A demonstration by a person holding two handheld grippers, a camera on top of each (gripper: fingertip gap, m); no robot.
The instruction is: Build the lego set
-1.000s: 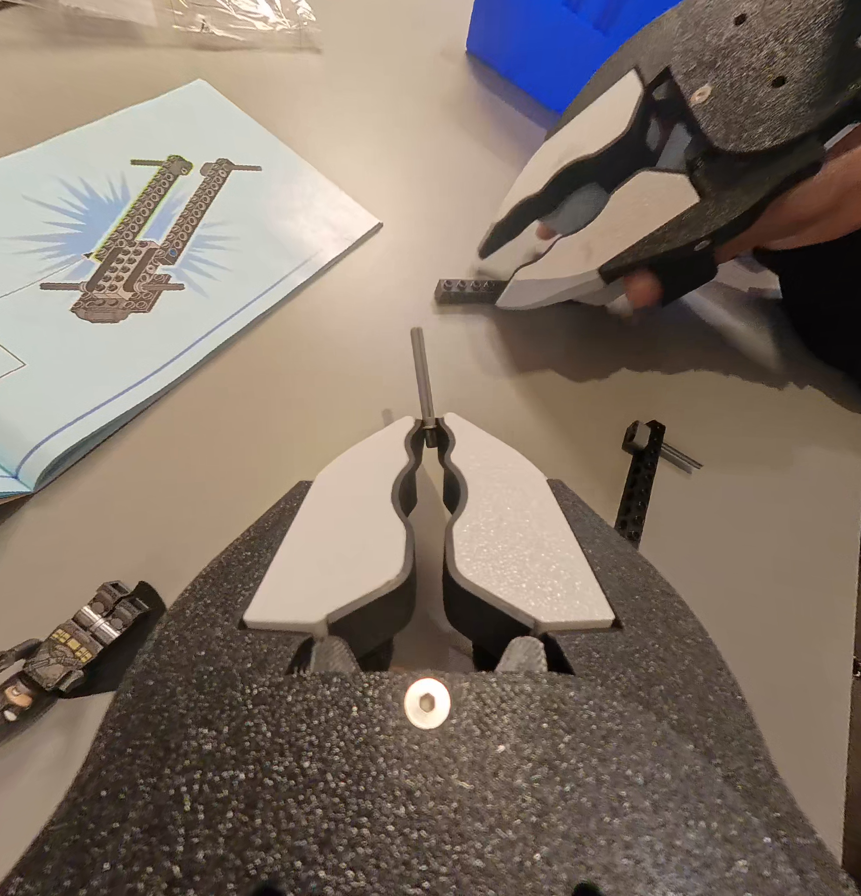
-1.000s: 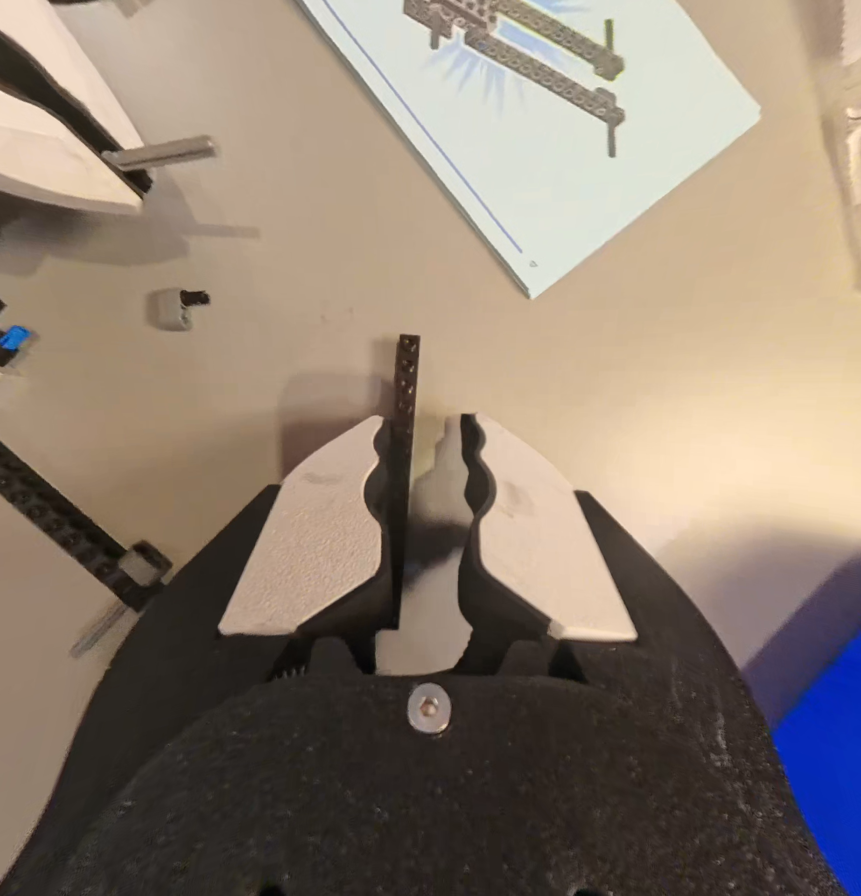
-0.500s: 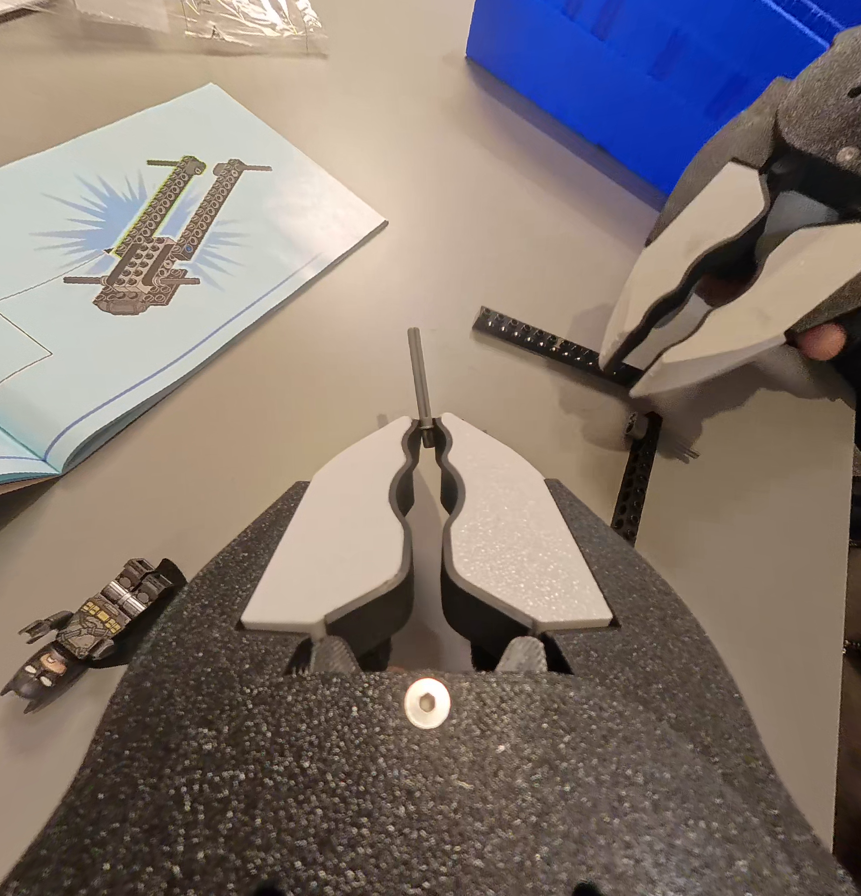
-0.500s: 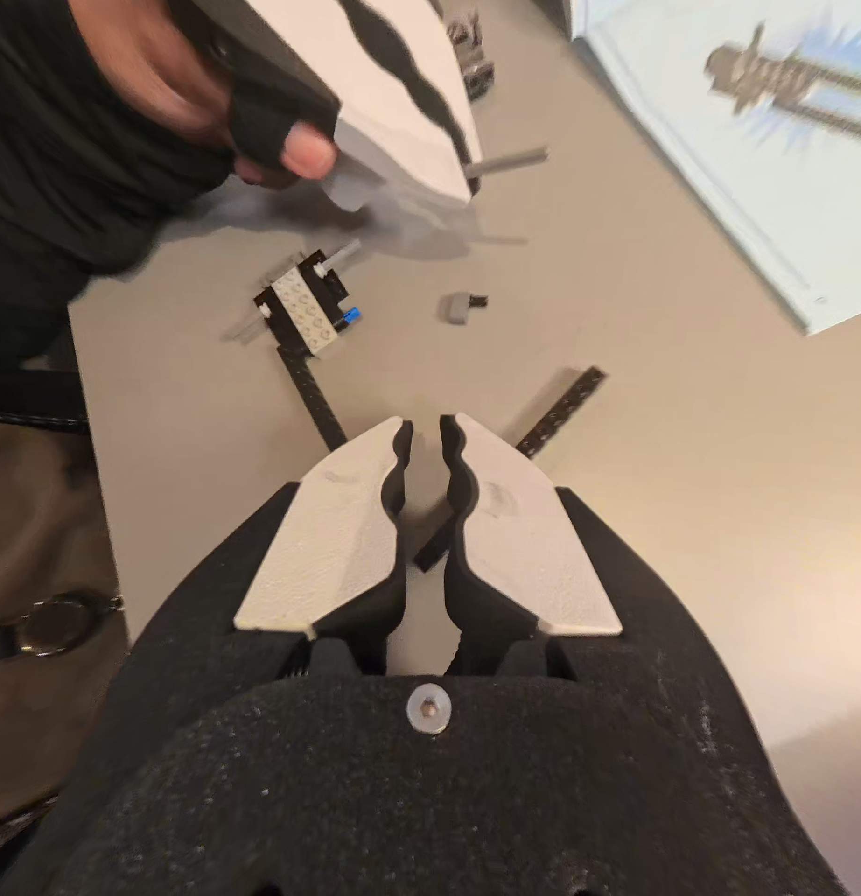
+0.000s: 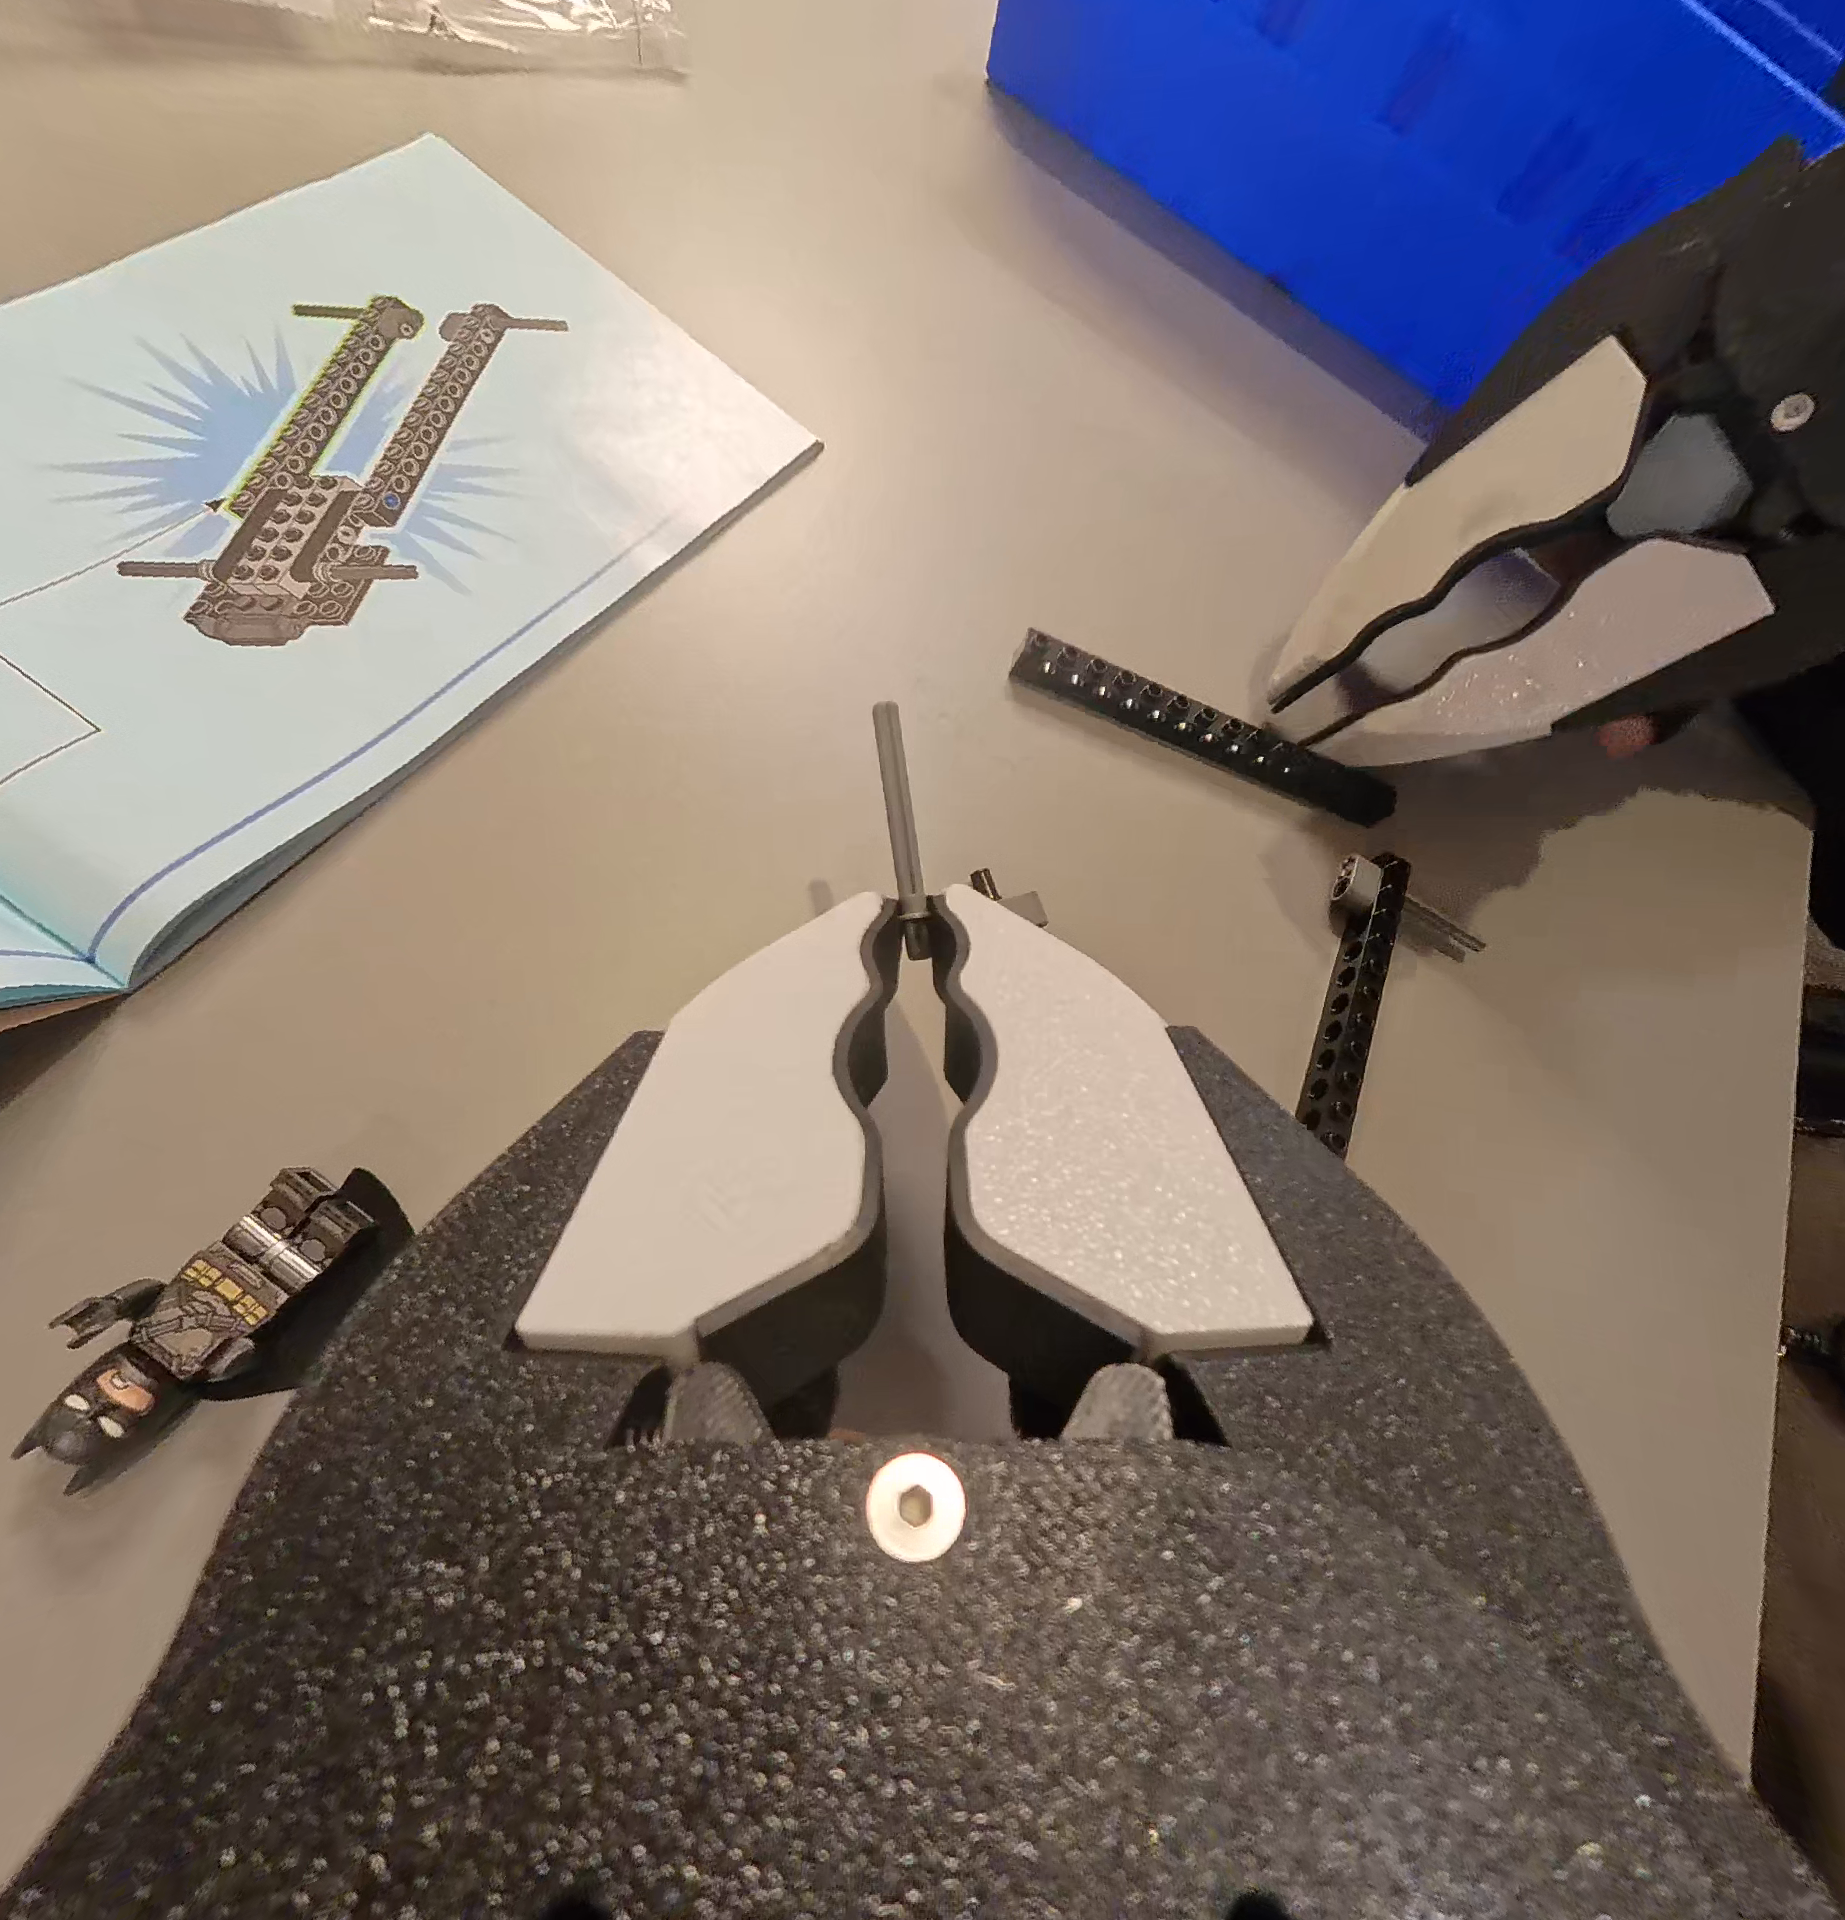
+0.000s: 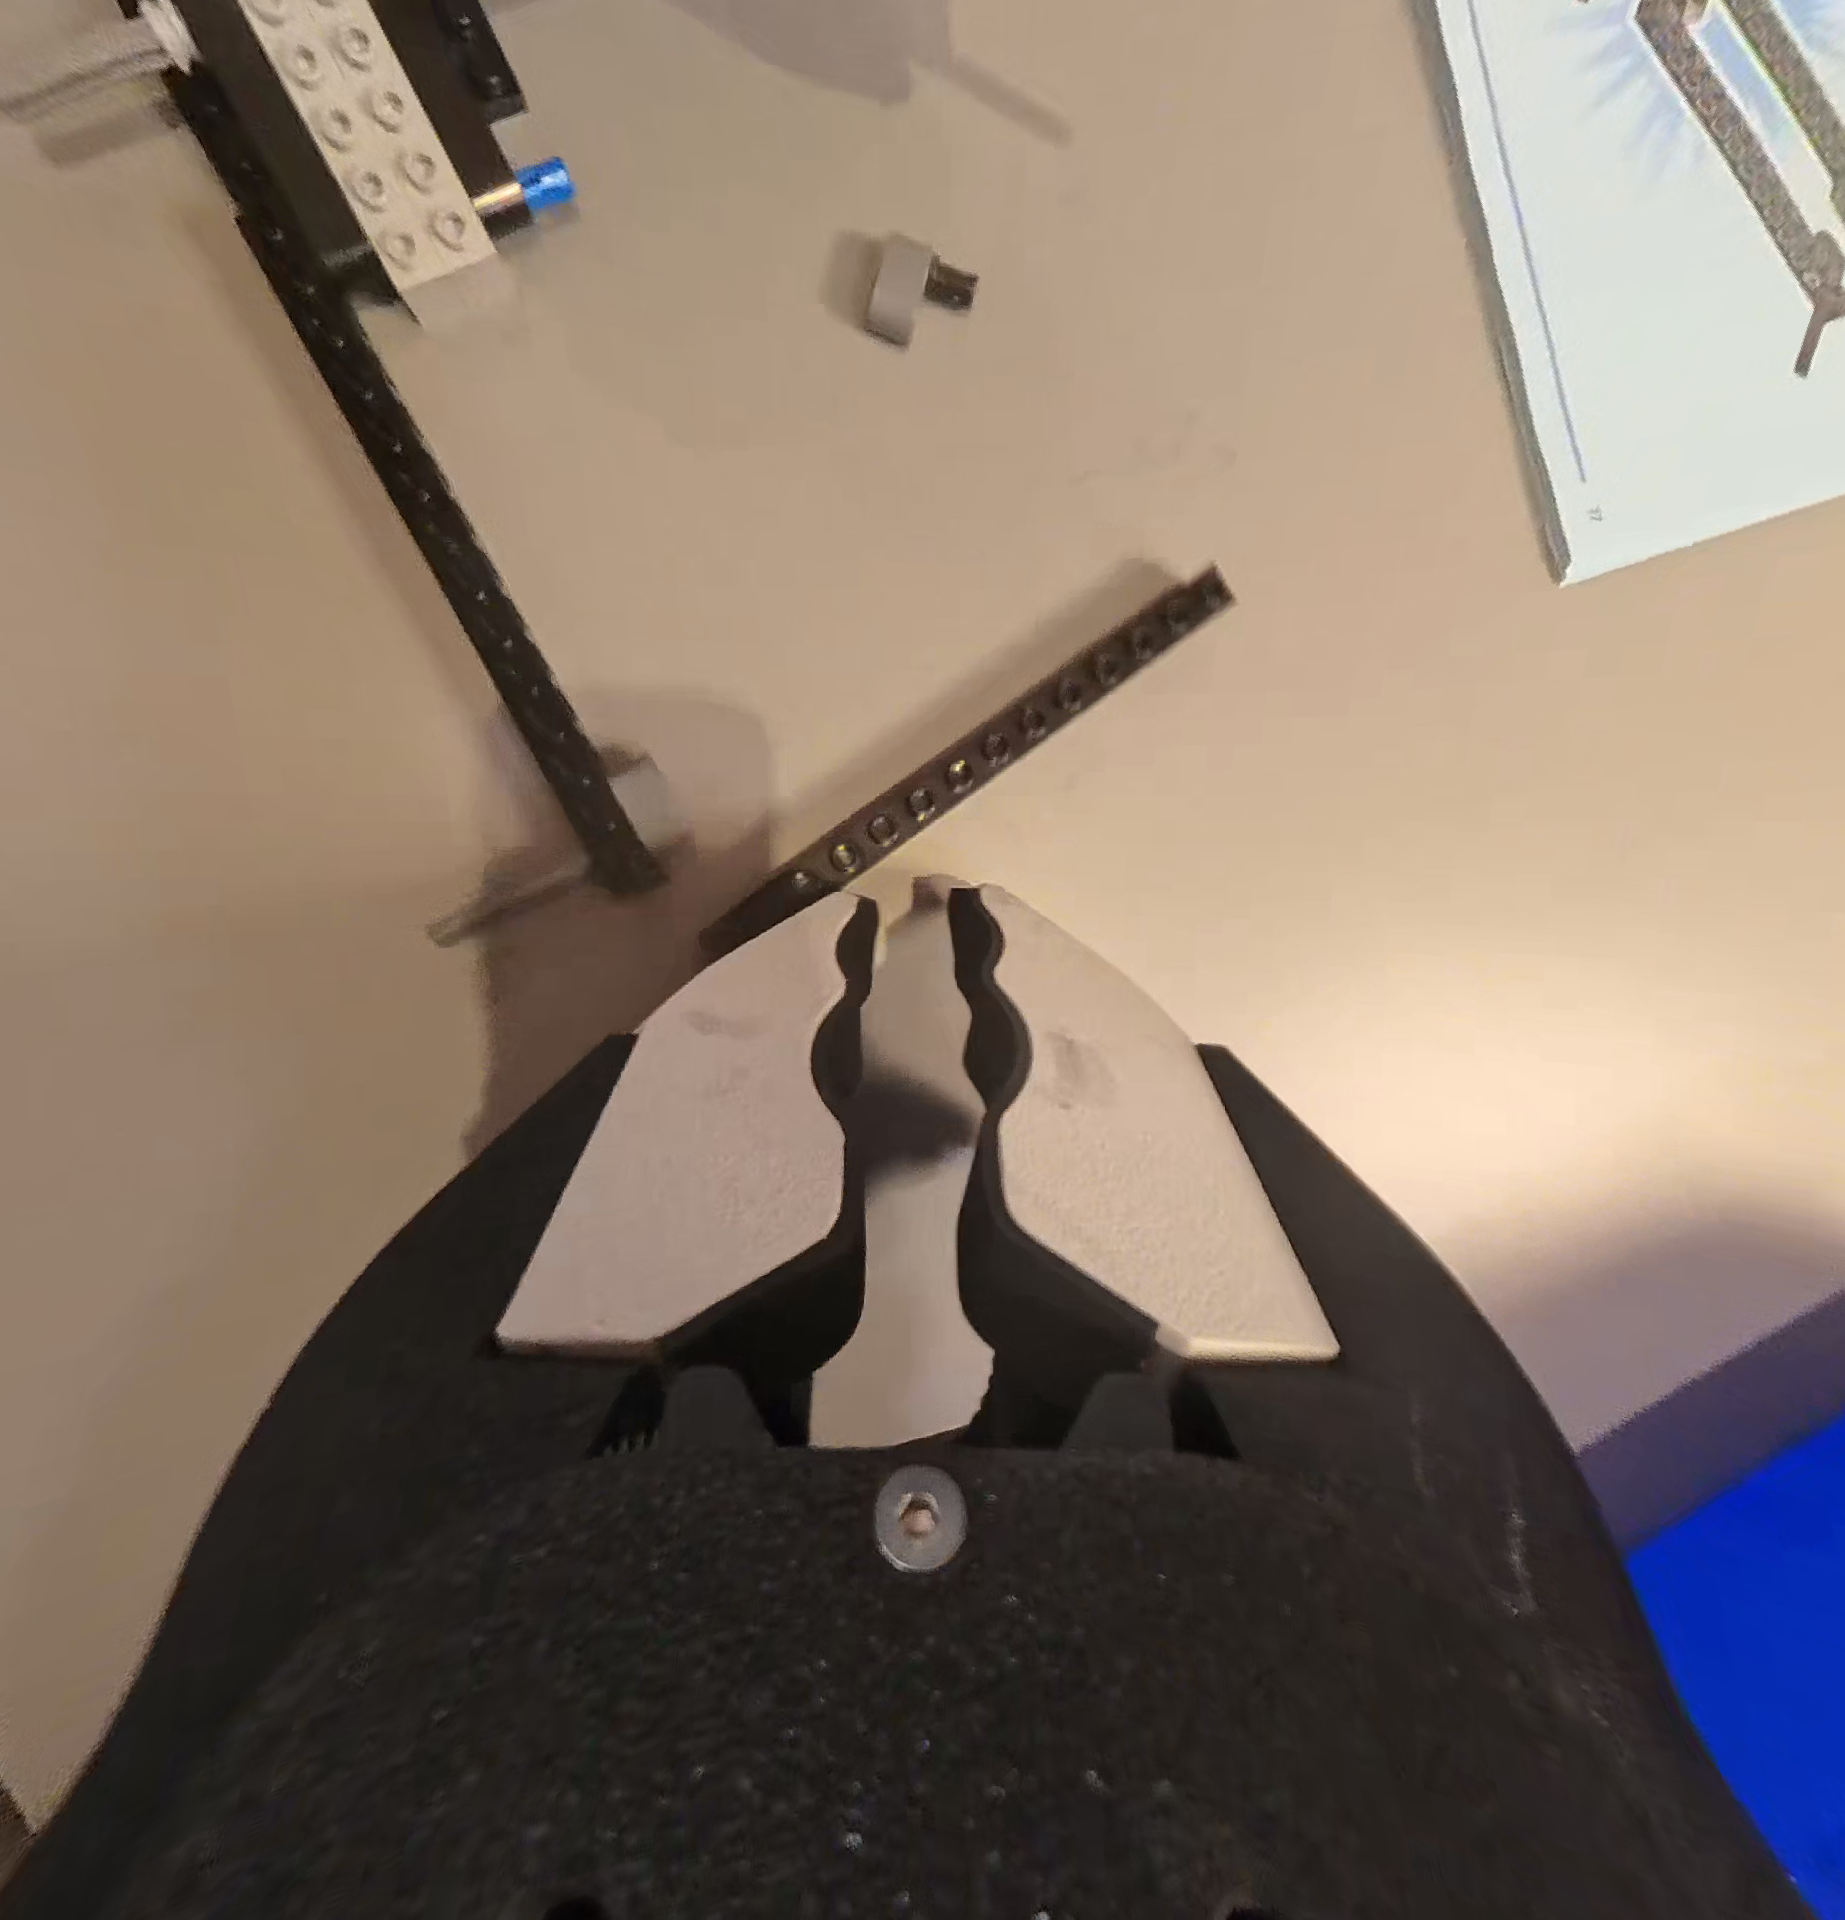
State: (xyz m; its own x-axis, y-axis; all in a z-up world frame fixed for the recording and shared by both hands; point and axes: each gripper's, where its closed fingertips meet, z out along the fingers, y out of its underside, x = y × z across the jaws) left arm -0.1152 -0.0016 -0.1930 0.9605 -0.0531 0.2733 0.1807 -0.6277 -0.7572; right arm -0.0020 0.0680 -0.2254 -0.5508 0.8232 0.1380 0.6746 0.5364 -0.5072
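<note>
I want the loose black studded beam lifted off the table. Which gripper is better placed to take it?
Right, probably. The right gripper is open and bare, fingertips beside the black studded beam. The left gripper is shut on a thin grey axle rod.

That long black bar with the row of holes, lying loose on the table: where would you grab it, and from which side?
Probably near the middle of the black bar, coming straight down from above, with the jaws closing across its narrow width. It lies flat on the table with bare surface along both long edges, and a mid-length grip should keep it from tipping. The right gripper, near its end, is open with nothing between its jaws.
</note>
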